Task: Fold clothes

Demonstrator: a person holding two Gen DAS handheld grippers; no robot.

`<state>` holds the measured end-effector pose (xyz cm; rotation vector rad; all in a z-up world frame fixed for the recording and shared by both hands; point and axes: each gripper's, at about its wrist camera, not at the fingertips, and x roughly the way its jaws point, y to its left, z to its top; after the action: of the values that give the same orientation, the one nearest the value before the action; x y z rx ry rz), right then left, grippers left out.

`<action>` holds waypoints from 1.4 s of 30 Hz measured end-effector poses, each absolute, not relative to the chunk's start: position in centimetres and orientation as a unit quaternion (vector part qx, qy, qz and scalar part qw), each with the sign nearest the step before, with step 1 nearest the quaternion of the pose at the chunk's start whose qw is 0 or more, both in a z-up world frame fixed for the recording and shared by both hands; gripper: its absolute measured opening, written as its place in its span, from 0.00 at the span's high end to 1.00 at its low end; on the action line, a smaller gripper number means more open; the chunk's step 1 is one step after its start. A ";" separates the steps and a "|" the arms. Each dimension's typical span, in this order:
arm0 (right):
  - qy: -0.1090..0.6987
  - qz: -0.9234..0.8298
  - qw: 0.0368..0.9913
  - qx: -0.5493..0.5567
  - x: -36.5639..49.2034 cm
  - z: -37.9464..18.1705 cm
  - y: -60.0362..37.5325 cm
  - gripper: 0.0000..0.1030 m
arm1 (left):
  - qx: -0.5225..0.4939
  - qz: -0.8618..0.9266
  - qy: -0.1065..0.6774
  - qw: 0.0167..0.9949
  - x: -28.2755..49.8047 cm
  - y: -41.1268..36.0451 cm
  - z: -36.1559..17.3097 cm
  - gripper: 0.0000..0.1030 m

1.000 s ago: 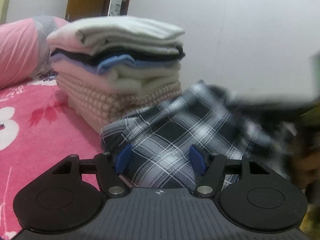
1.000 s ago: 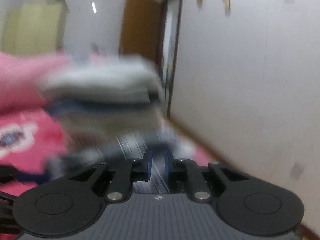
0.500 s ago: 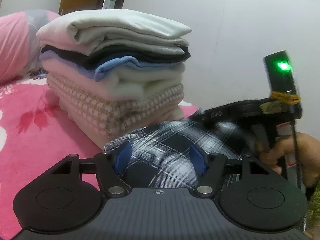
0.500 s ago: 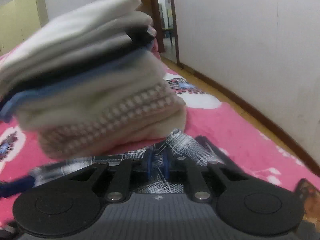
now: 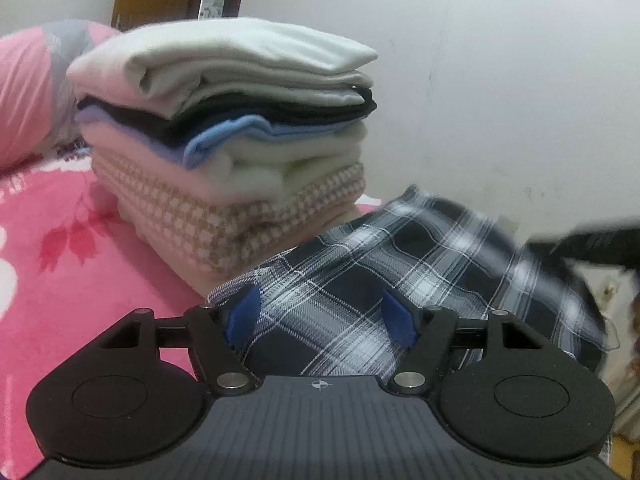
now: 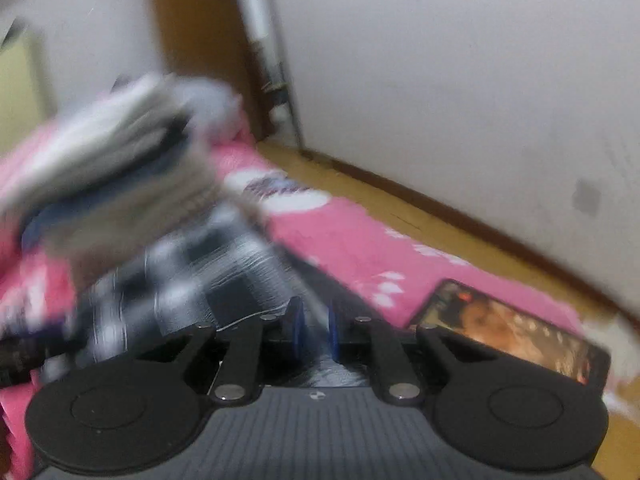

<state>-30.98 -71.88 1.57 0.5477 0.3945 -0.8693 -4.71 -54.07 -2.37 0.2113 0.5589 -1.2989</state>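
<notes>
A dark blue and white plaid shirt [image 5: 380, 264] lies bunched on the pink floral bedspread [image 5: 60, 248], right in front of a tall stack of folded clothes [image 5: 224, 128]. My left gripper [image 5: 320, 318] is open low over the shirt's near end, with plaid cloth bulging between its blue pads [image 5: 240, 316]. My right gripper [image 6: 315, 326] is shut on an edge of the plaid shirt [image 6: 200, 272] and holds that side raised. It shows as a dark blur [image 5: 600, 244] at the right of the left wrist view. The stack [image 6: 112, 160] is smeared by motion.
A phone [image 6: 508, 328] with a lit screen lies on the bedspread [image 6: 340, 236] to my right. Beyond the bed edge are a wooden floor [image 6: 360, 184], a white wall and a doorway. A pink pillow [image 5: 28, 92] sits behind the stack on the left.
The right gripper has swung up and to the right with the shirt's edge, so the plaid cloth on that side has risen. The left gripper has barely moved and stays open.
</notes>
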 end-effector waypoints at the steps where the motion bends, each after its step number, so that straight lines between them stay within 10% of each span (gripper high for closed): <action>1: 0.160 -0.415 0.859 0.255 -32.0 3.0 -71.2 0.88 | 0.090 -0.599 0.264 0.751 -4.5 -53.8 -2.0 0.34; 7: 0.089 -0.399 0.886 0.217 -37.4 8.5 -64.5 0.88 | 0.042 -0.646 0.247 0.721 -5.3 -50.4 1.5 0.34; 15: 0.226 -0.345 0.870 0.271 -32.9 -1.6 -59.5 0.87 | 0.235 -0.691 0.177 0.660 -13.8 -48.5 -2.7 0.33; 26: 0.259 -0.391 0.854 0.223 -32.2 -3.0 -56.1 0.86 | 0.246 -0.653 0.223 0.681 -13.6 -48.3 -2.8 0.28; 42: 0.267 -0.383 0.864 0.189 -27.3 -0.3 -51.9 0.77 | 0.103 -0.636 0.254 0.722 -11.8 -31.3 5.6 0.10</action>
<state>-27.32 -51.91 -0.33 0.3961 0.5586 -0.8020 -11.83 -31.34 5.60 0.2275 0.5601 -1.4041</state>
